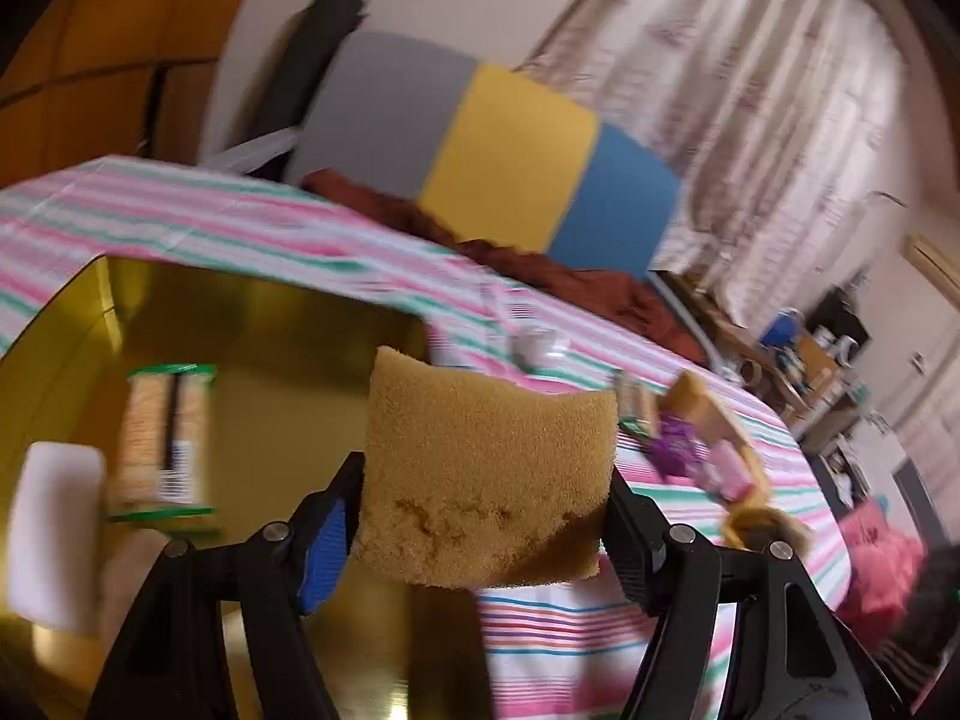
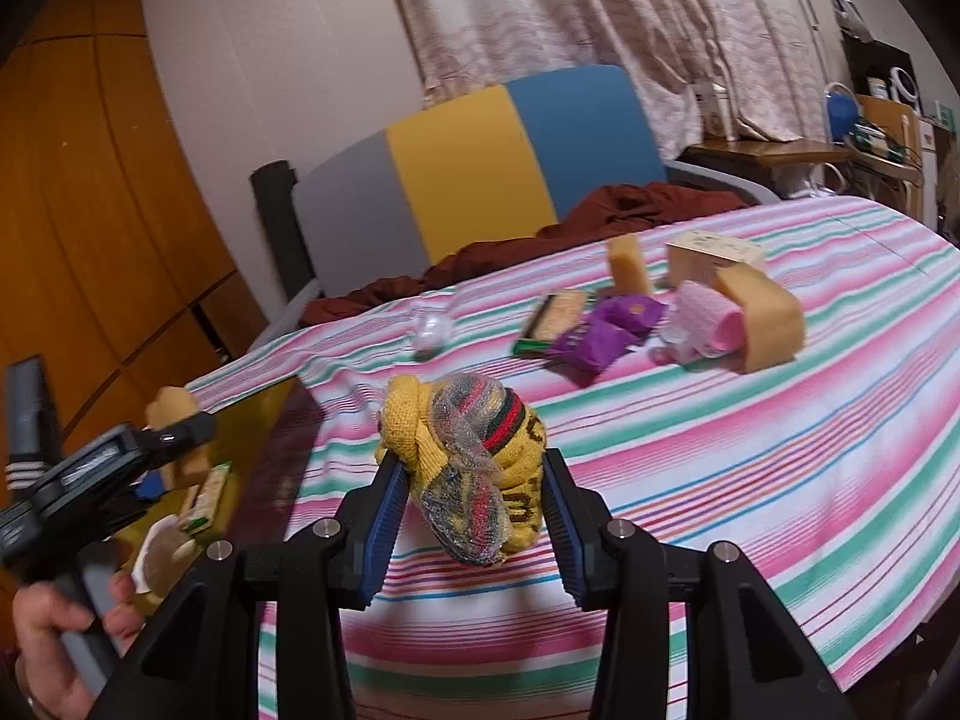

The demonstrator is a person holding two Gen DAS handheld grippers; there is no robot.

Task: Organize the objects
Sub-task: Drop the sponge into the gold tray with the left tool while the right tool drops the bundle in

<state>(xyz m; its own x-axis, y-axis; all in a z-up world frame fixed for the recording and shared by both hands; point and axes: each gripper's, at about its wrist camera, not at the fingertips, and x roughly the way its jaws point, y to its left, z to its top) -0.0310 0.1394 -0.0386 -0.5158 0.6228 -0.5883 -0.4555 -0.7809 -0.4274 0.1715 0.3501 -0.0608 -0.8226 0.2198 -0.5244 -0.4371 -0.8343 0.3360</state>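
Note:
My left gripper (image 1: pixel 480 516) is shut on a tan sponge (image 1: pixel 486 468), which it holds over the right edge of a gold box (image 1: pixel 270 312). Inside the box lie a green-edged snack packet (image 1: pixel 168 438) and a white block (image 1: pixel 57 534). In the right wrist view, the left gripper (image 2: pixel 120 450) and its sponge (image 2: pixel 171 414) hang over that box (image 2: pixel 264 420) at the left, held by a hand (image 2: pixel 54 642). My right gripper (image 2: pixel 474 498) is shut on a yellow sock bundle (image 2: pixel 474 456) wrapped in clear netting, above the striped bedspread (image 2: pixel 750 450).
Further back on the bedspread lie a snack packet (image 2: pixel 555 315), purple packets (image 2: pixel 606 330), a pink roll (image 2: pixel 702 318), a tan sponge (image 2: pixel 762 318), a cardboard box (image 2: pixel 714 255), a yellow block (image 2: pixel 627 267) and a white round thing (image 2: pixel 432 330). A brown blanket (image 2: pixel 600 216) lies by the headboard (image 2: pixel 468 168).

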